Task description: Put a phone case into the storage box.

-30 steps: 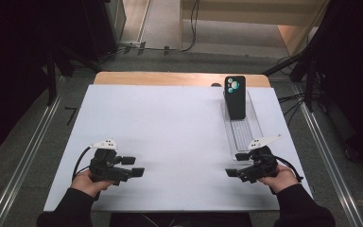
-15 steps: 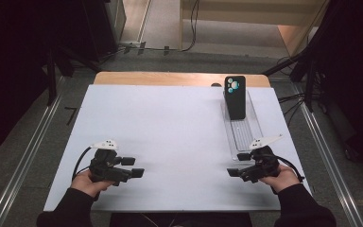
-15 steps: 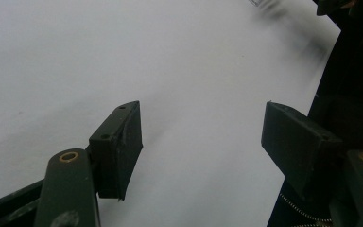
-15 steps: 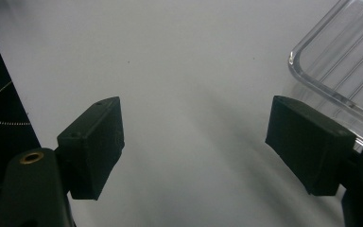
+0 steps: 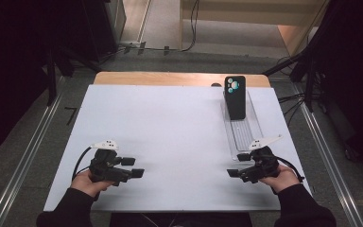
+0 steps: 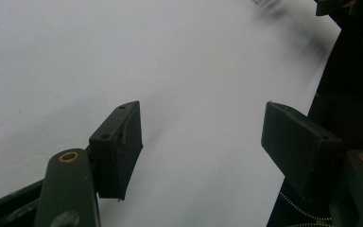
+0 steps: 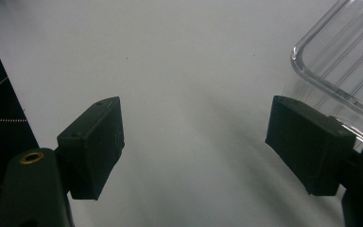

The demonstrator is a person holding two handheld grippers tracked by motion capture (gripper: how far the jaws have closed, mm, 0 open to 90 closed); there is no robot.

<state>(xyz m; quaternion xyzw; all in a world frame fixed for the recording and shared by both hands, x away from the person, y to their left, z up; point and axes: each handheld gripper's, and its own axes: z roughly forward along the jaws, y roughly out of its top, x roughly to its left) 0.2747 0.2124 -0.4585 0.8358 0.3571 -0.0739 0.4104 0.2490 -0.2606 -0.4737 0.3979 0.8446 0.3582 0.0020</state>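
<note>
A black phone (image 5: pixel 235 97) with its camera lenses up lies on the far end of a clear plastic tray (image 5: pixel 244 135) at the right of the white table top (image 5: pixel 170 123). My left gripper (image 5: pixel 133 167) rests near the front left, held in a hand and pointing right; its jaws stand open with nothing between them (image 6: pixel 208 142). At the front right, just before the tray's near end, my right gripper (image 5: pixel 237 165) points left. It is open too and holds nothing (image 7: pixel 201 142). The tray's rounded corner (image 7: pixel 321 71) lies beyond its right jaw.
The table's front edge (image 6: pixel 302 109) runs close past my left gripper's right jaw, with dark floor beyond. A wooden strip (image 5: pixel 170 78) shows at the table's far side. Metal rails (image 5: pixel 28 156) run along the floor on both sides.
</note>
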